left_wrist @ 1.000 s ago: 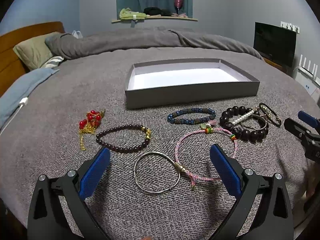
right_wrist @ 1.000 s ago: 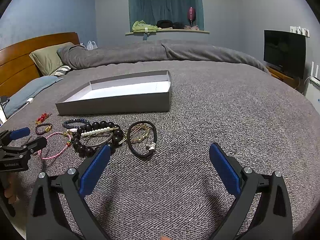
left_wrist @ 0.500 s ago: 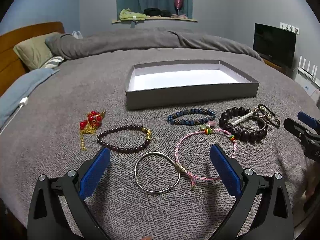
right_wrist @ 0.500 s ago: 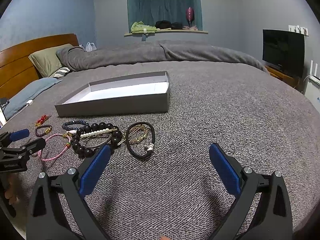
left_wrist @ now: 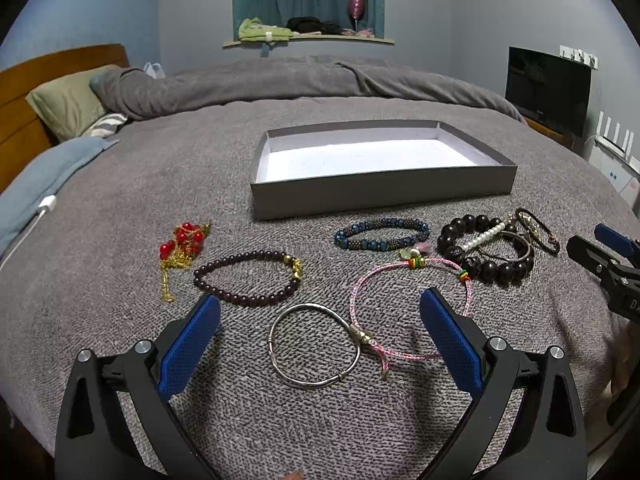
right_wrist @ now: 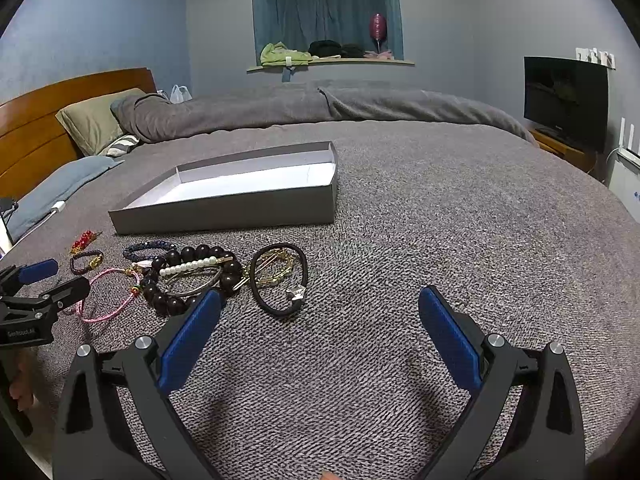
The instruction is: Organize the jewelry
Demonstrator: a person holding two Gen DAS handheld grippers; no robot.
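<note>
Both grippers (left_wrist: 320, 312) (right_wrist: 320, 304) gape (nothing held) near bracelets (left_wrist: 314, 346).

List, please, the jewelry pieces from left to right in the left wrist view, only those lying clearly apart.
Red and gold chain → dark beaded bracelet → silver bangle → blue beaded bracelet → big black bead bracelet.

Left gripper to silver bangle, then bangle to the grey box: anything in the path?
Nothing blocks the open left gripper from the silver bangle. Toward the grey box, the dark beaded bracelet and blue beaded bracelet lie between, flat; lifting clears them.
</note>
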